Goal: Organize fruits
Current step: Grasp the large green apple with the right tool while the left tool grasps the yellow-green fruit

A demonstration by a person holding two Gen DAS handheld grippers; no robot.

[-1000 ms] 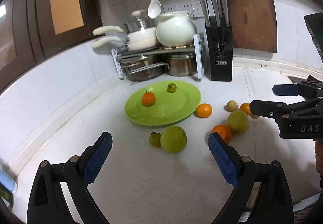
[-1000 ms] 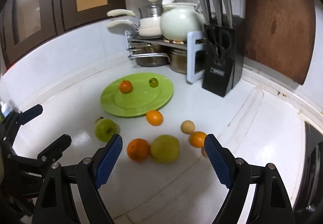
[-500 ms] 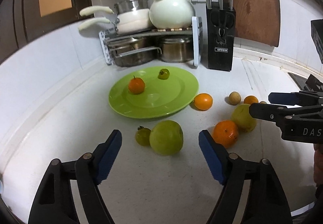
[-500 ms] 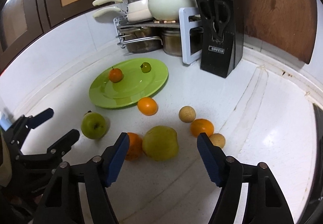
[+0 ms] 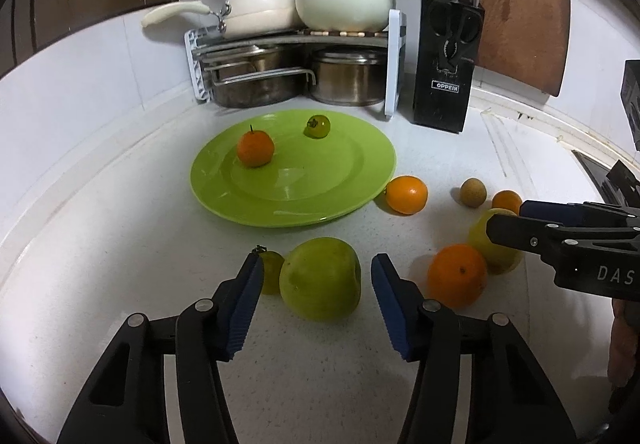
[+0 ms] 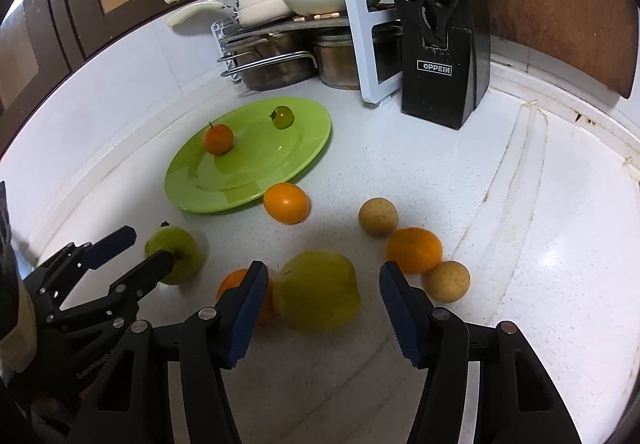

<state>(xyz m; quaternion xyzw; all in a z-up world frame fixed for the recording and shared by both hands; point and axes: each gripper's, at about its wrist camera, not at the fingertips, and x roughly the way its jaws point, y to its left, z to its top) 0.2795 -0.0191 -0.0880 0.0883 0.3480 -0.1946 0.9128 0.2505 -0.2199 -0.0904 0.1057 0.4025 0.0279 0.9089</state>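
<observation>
A green apple lies on the white counter between the fingers of my left gripper. Its jaws are closing, and a small gap still shows on each side. A small green tomato sits just behind the left finger. My right gripper is closing around a yellow-green fruit, its pads not touching. An orange sits partly hidden behind its left finger. The green plate holds an orange and a small green tomato.
Loose on the counter are an orange by the plate's rim, another orange and two tan round fruits. Behind the plate stand a pot rack and a black knife block.
Both grippers have come down and forward onto the fruit. Their jaws have narrowed, the left around the green apple, the right around the yellow-green fruit.
</observation>
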